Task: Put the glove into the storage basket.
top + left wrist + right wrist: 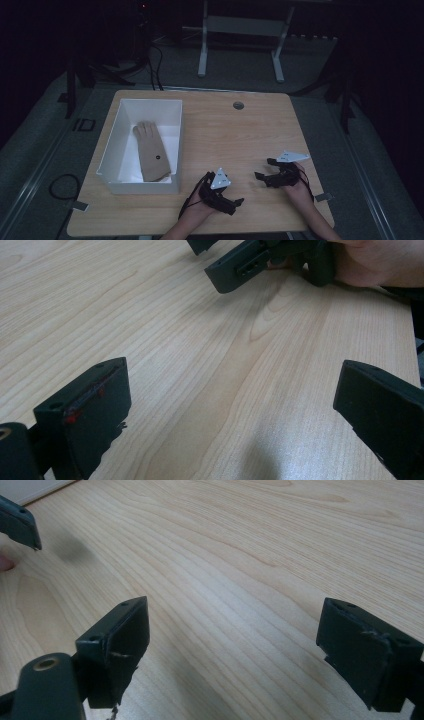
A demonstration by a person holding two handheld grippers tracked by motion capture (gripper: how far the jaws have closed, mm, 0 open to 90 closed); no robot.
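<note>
Step in hand: we judge that both grippers rest near the front edge of the table (250, 125), and the nearest work is the glove (151, 156) in the white box (172, 150).
Left gripper (236, 204): its jaws stand wide apart and hold nothing; in the left gripper view we see only bare wood between them.
Right gripper (264, 169): also spread wide and empty, pointing toward the left one, near it but apart.
Where the glove is: it lies flat on the bottom of the box, fingers toward the far wall, the cuff near the front wall.
How to do it well: we should come down from above over the box wall, because the walls are upright and rather high; we should pinch the cuff, where the cloth seems thicker, and not scrape the bottom.
Glove: tan, soft cloth, limp, with a small dark dot on the middle.
Box: white, rectangular, with thin stiff walls and an open top.
Table: light wood with long grain, smooth and matte.
</note>
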